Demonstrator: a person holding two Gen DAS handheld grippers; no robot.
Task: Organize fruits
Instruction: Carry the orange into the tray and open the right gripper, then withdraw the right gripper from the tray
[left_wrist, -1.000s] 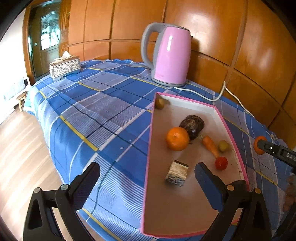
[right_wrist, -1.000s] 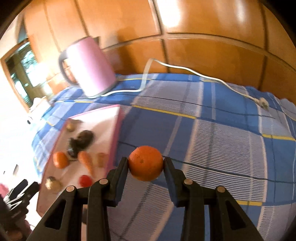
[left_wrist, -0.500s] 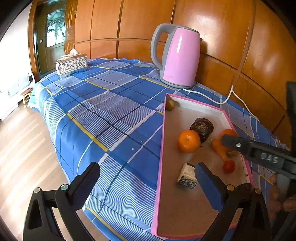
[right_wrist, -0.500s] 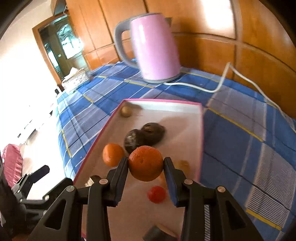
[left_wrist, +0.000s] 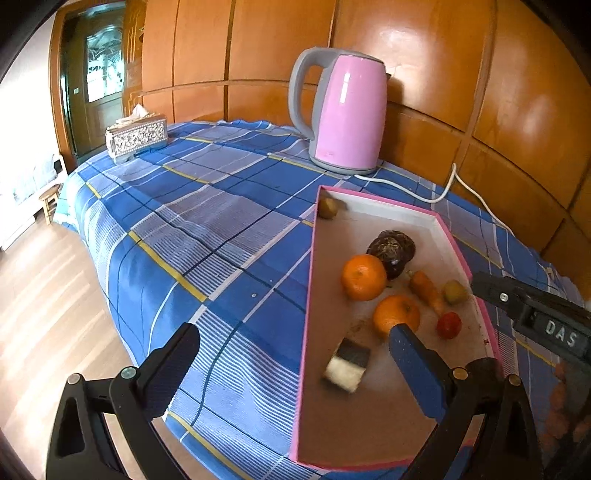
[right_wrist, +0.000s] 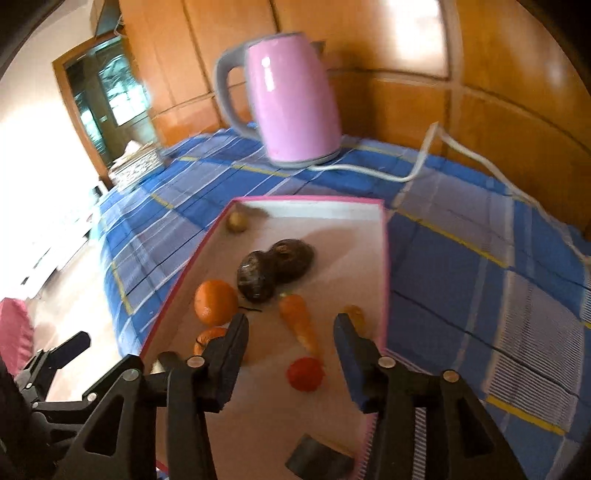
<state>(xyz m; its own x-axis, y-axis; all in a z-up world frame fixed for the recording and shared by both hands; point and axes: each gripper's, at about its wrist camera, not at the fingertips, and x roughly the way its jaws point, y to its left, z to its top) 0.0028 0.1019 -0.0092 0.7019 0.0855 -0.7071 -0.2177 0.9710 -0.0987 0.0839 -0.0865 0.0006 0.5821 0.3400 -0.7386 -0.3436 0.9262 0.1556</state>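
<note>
Pink-rimmed tray (left_wrist: 308, 295) on the blue plaid cloth (left_wrist: 207, 221) now holds two oranges: the newly released orange (left_wrist: 396, 314) lies at five o'clock of the first orange (left_wrist: 362, 277). Right gripper (right_wrist: 291, 332) jaws are opening, nothing between them; left gripper (left_wrist: 295, 365) spread, empty.

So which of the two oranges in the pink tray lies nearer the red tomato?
The nearer orange, closest to the left gripper; the other orange sits farther back, beside the dark fruit, farther from the tomato.
</note>
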